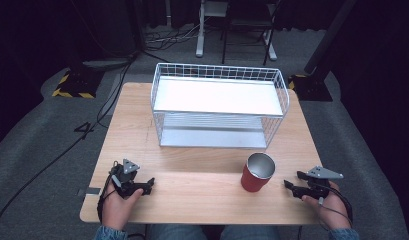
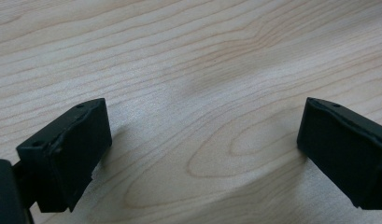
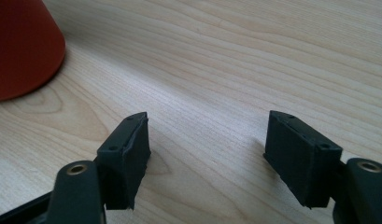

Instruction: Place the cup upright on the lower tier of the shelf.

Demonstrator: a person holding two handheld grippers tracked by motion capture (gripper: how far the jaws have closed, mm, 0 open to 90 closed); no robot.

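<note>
1. We hold the left gripper point(image 1: 145, 187) low over the light wooden table point(image 1: 202, 165) near its front left corner, jaws spread wide with bare wood between them.
2. We hold the right gripper point(image 1: 292, 183) near the front right edge, jaws likewise spread and pinching nothing, pointed towards the cup.
3. The red tapered cup with a shiny metal inside point(image 1: 257, 172) stands upright between our grippers, nearer the right one, so we judge that hand suited to take it.
4. Behind it the white wire two-tier shelf basket point(image 1: 219, 102) faces us open-fronted, likely its destination.
</note>
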